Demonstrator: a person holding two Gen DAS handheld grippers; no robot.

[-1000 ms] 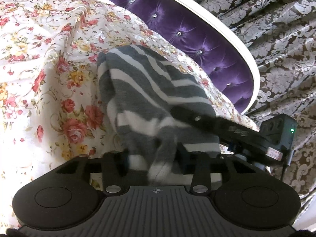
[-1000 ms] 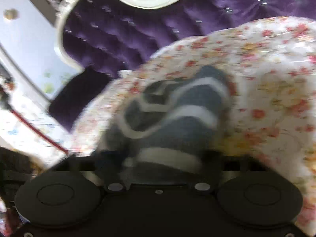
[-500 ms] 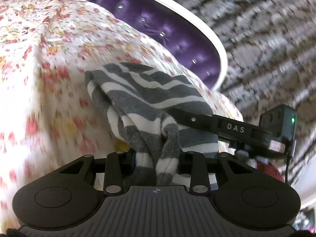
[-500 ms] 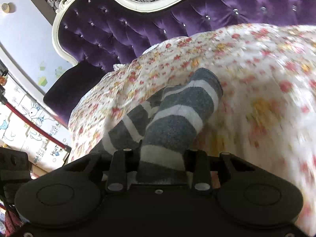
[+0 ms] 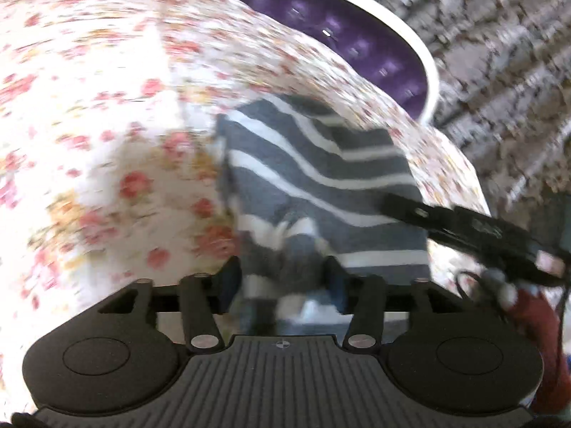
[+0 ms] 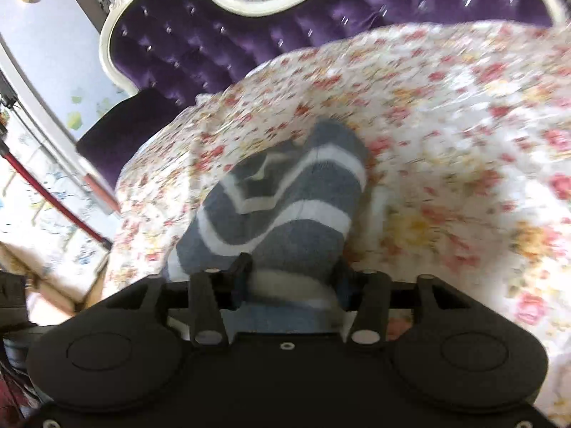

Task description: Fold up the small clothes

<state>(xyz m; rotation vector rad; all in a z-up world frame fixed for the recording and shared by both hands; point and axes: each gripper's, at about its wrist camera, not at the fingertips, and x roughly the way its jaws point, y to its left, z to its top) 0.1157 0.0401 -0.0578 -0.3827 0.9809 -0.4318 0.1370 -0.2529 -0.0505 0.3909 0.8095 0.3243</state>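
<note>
Grey-and-white striped sock [image 5: 314, 182] lying on the flower-printed bedspread [image 5: 107, 125], bunched and doubled over near its middle, far end reaching toward the purple tufted headboard [image 5: 374, 57]. Left gripper [image 5: 282, 274] clamped on the near, crumpled end of that sock, cloth pinched between the two fingers [image 5: 228, 278]. Right gripper [image 5: 464, 224] seen from the left wrist as a dark bar coming in from the right, tip lying on the sock's right edge. From the right wrist view, right gripper [image 6: 291, 273] closed around the near end of the striped sock [image 6: 285, 207], knit filling the gap between the fingers [image 6: 241, 271]. Sock stretching away over the floral bedspread [image 6: 446, 142], toe toward the headboard [image 6: 214, 35] with its cream carved frame. Both views smeared by blur; patterned grey curtain [image 5: 499, 53] far right.
</note>
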